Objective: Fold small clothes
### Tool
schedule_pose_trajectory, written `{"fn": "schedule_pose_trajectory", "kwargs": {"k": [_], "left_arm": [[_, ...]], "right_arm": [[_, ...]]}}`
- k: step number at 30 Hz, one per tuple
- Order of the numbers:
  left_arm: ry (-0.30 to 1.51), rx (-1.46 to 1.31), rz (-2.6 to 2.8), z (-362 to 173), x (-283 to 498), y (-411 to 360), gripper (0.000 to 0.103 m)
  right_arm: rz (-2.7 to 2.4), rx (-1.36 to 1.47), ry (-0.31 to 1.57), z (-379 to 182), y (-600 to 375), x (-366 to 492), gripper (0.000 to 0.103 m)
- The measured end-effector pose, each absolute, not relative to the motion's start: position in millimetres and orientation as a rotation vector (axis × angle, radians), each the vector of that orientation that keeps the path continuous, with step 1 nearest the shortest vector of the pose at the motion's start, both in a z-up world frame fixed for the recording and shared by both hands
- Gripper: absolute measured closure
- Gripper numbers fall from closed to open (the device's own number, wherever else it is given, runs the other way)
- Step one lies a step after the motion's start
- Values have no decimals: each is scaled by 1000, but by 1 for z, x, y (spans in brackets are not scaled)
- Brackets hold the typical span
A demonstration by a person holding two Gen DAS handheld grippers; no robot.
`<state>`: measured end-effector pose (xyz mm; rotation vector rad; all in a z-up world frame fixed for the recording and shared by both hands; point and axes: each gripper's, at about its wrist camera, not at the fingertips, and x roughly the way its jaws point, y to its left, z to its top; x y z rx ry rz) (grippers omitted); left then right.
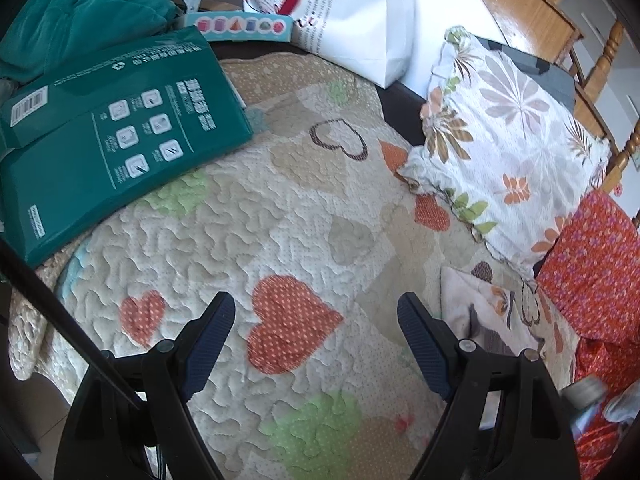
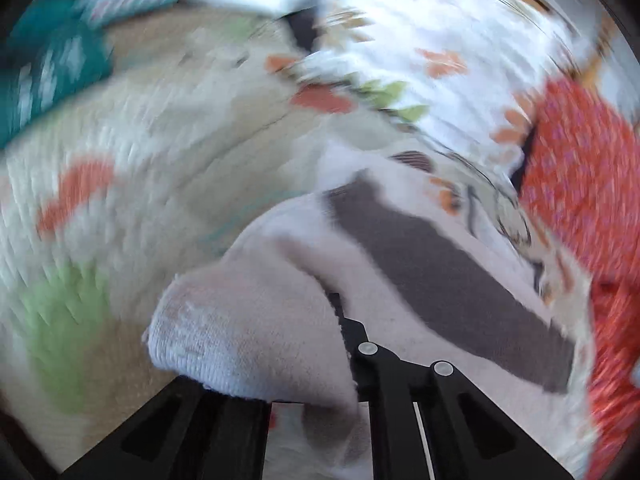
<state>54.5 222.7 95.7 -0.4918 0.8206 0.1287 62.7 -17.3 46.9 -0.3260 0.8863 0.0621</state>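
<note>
**on the quilt's right edge, a sock in the claw**

on the heart-patterned quilt point(image 1: 280, 208) that carries everything here, the left gripper point(image 1: 316, 340) hangs over the middle with its two dark ribbed fingers point(image 1: 212, 340) spread wide and nothing between them; beneath the gap lies a red dotted heart patch.

toward the quilt's right edge, the right gripper point(image 2: 340, 316) has its claw pressed together on a white sock with a grey panel point(image 2: 400, 248). the fabric bunches over the left finger and drapes across the jaws, so only one toothed fingertip shows beside the folded cuff. the right wrist view is heavily blurred, and how much of the sock rests on the quilt cannot be told. in the left wrist view the same sock point(image 1: 480, 320) shows as a pale bundle with a dark stripe near the quilt's lower right edge, just right of the left gripper's right finger.

a floral pillow point(image 1: 508, 152) sits at the quilt's right edge, beyond the sock, and an orange-red patterned cloth point(image 1: 592, 272) lies just right of it, at the lower right corner. a dark green box point(image 1: 112, 140) with white icons overlaps the quilt's far left corner, with a teal garment point(image 1: 76, 20) heaped behind it. a white paper bag with a red ribbon point(image 1: 348, 20) stands past the far edge.
</note>
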Motion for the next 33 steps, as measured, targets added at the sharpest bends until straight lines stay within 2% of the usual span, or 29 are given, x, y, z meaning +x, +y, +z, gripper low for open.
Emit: {"fn": "schedule_pose_trajectory", "kwargs": {"k": [5, 8, 12, 15, 17, 19, 21, 23, 24, 30, 32, 33], "left_arm": [[848, -415, 108, 90, 56, 194, 21], [863, -378, 84, 87, 58, 175, 21], [893, -327, 31, 80, 63, 137, 21], [912, -290, -12, 75, 66, 107, 21], [929, -256, -56, 71, 67, 78, 21], [939, -222, -98, 67, 65, 54, 21], [951, -177, -153, 62, 62, 27, 21], [958, -132, -197, 59, 58, 6, 21], [963, -113, -224, 58, 55, -5, 21], [1066, -143, -425, 39, 48, -59, 21], [1110, -186, -495, 33, 47, -71, 21], [1135, -218, -544, 29, 47, -79, 21]], "right_arm": [[-13, 93, 794, 114, -155, 47, 96], [-123, 275, 739, 130, -252, 4, 96], [-310, 403, 773, 98, -347, -54, 96], [-354, 579, 883, 46, -395, -82, 96], [-300, 708, 876, 26, -412, -93, 94], [-291, 742, 868, 30, -417, -96, 87], [-274, 723, 862, 44, -416, -95, 85], [-263, 682, 844, 59, -417, -95, 73], [-271, 668, 837, 64, -419, -94, 71], [-249, 681, 865, 65, -435, -91, 70], [-201, 696, 859, 64, -433, -98, 59], [-186, 699, 856, 64, -431, -103, 56]]}}
